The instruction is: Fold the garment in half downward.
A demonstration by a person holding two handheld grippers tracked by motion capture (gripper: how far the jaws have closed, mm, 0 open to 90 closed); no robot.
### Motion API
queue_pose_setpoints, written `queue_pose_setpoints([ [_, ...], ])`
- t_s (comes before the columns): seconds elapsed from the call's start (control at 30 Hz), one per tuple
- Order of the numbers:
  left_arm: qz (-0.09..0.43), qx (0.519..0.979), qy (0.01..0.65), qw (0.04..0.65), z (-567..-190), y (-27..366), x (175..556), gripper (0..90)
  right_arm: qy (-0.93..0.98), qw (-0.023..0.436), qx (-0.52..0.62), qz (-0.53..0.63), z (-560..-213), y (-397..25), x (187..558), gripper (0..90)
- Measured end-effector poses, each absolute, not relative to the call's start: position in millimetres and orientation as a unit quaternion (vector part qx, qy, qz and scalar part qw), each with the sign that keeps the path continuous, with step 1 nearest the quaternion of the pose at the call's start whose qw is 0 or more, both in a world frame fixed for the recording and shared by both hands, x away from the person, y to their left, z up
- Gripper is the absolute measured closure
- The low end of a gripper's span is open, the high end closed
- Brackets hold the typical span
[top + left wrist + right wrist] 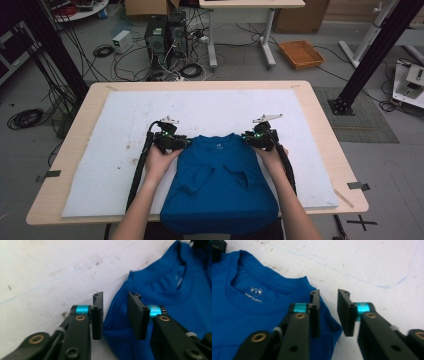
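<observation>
Both grippers sit at the shoulders of a blue T-shirt (pixel 220 180) that lies on a white mat (pixel 115 150) covering a light wooden table (pixel 320 115). In the left gripper view, the left gripper (pixel 115 315) has its jaws parted by a narrow gap, with the shirt's shoulder edge lying in and below that gap; one jaw stands over the white mat and the other over blue cloth, and no fabric is pinched between them. In the right gripper view, the right gripper (pixel 328 313) shows a similar narrow opening, one jaw above the shirt's shoulder corner and the other above bare mat; whether the tips touch the cloth cannot be told. In the high view, each gripper is held by a hand (pixel 159 162) at the shirt's upper corners, the left gripper (pixel 170 140) and right gripper (pixel 259 138) just beside the neckline on either side. The T-shirt lies with its collar (pixel 249 293) away from the person, a small white printed label inside the neck. Both sleeves are folded inward over the body, and the hem hangs over the near table edge. The mat bears dark smudges and a faint blue line (pixel 367 280).
</observation>
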State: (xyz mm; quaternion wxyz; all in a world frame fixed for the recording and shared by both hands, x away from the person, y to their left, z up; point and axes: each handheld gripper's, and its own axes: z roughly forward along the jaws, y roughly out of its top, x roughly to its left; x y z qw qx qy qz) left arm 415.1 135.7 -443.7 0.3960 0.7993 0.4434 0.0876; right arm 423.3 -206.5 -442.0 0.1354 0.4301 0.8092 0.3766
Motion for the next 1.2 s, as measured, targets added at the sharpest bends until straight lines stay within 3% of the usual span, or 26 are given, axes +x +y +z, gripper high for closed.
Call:
queue_pose_setpoints([
  [0.07, 0.096, 0.804, 0.442, 0.387, -443, 134, 414, 67.8, 0.817, 0.129, 0.427, 0.364, -446, -204, 424, 70.2],
  [0.1, 0.103, 0.807, 0.438, 0.382, -442, 133, 412, 76.8, 0.82, 0.138, 0.423, 0.359, -445, -202, 423, 76.7],
  [0.13, 0.113, 0.81, 0.435, 0.376, -442, 131, 411, 76.8, 0.82, 0.138, 0.423, 0.359, -445, -202, 423, 76.7],
  [0.23, 0.125, 0.82, 0.42, 0.368, -442, 126, 406, 87.4, 0.828, 0.134, 0.41, 0.358, -444, -201, 422, 87.7],
  [0.6, 0.131, 0.802, 0.431, 0.392, -427, 136, 428, 88.5, 0.799, 0.122, 0.425, 0.408, -435, -208, 438, 89.1],
  [0.77, 0.141, 0.797, 0.427, 0.403, -413, 137, 447, 88.4, 0.786, 0.142, 0.431, 0.42, -419, -206, 455, 89.0],
  [0.9, 0.143, 0.767, 0.444, 0.44, -403, 144, 457, 88.4, 0.773, 0.149, 0.44, 0.431, -412, -208, 461, 89.0],
  [1.2, 0.16, 0.782, 0.401, 0.449, -383, 145, 443, 88.4, 0.766, 0.157, 0.429, 0.452, -397, -214, 450, 88.9],
])
